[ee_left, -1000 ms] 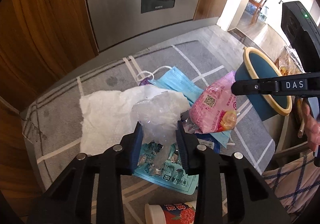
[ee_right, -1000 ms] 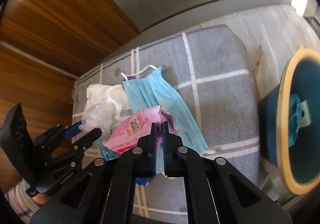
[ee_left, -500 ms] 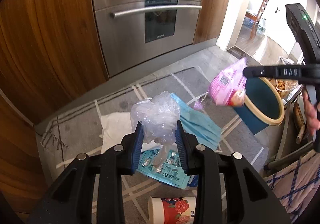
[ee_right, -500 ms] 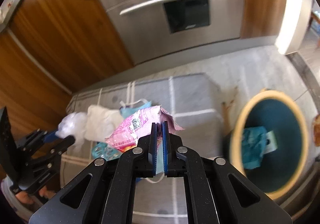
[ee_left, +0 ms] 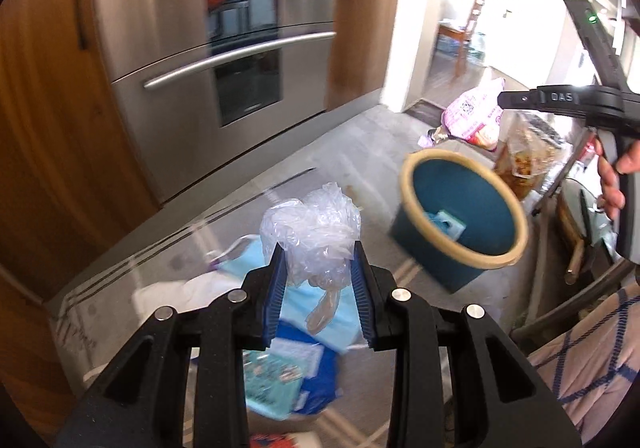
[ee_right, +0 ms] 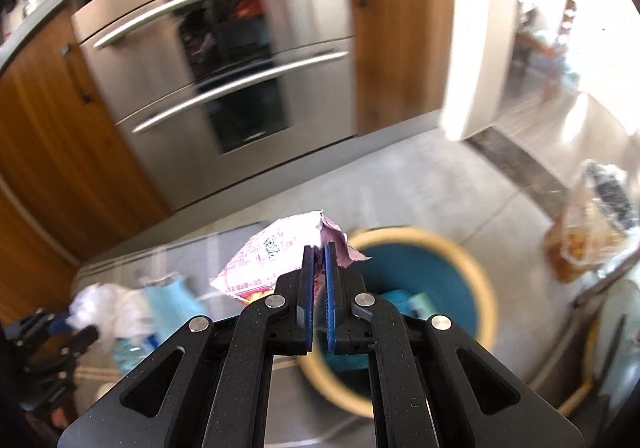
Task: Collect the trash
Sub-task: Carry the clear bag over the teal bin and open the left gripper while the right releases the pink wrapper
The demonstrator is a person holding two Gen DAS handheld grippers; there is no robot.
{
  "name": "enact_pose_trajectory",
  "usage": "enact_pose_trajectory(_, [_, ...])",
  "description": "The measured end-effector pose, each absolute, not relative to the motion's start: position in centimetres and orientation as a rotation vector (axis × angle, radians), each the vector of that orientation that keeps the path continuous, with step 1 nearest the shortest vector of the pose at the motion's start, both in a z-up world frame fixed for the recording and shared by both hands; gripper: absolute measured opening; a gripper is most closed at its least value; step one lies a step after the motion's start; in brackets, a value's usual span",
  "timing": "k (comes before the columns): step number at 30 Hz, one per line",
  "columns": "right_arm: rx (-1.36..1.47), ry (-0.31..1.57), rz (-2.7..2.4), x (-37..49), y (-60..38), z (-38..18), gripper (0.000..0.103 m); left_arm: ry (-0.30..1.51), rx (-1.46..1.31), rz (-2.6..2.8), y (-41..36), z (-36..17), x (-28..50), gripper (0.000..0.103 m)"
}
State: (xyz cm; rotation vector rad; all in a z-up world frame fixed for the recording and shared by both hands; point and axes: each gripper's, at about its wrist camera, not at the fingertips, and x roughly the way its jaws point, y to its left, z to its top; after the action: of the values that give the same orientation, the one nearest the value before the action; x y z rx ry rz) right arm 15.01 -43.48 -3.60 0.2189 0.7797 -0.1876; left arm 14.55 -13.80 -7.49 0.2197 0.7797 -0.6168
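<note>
My left gripper (ee_left: 318, 252) is shut on a crumpled clear plastic bag (ee_left: 312, 228), held up above the rug. My right gripper (ee_right: 319, 250) is shut on a pink snack wrapper (ee_right: 272, 260) and hangs just above the rim of the blue bin (ee_right: 472, 276). In the left wrist view the same wrapper (ee_left: 474, 115) dangles from the right gripper (ee_left: 502, 100) beyond the bin (ee_left: 412, 167), which has blue trash inside. A blue face mask (ee_left: 296, 302), a white paper towel (ee_left: 160, 292) and a teal packet (ee_left: 272, 372) lie on the grey rug below.
A steel oven front (ee_left: 208, 59) and wooden cabinets (ee_left: 36, 127) stand behind the rug. A clear bag of orange snacks (ee_right: 588, 232) sits right of the bin. A paper cup (ee_left: 288, 440) shows at the bottom edge. A person's hand (ee_left: 612, 175) grips the right tool.
Both grippers have risen from the rug and swung right toward the bin. The pink wrapper left the pile and now hangs over the bin. The plastic bag was lifted clear of the paper towel.
</note>
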Motion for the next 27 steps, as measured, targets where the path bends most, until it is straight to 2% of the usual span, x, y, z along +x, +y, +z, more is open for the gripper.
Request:
enact_pose_trajectory(11, [0.454,0.922,-0.35,14.9,-54.2,-10.3,0.006,0.722,0.383,-0.776,-21.5,-8.4,11.1,0.032])
enact_pose_trajectory(27, [0.429,0.986,-0.363,15.4,-54.2,-11.9,0.006,0.777,0.319,-0.898,-31.6,-10.3,12.8,0.032])
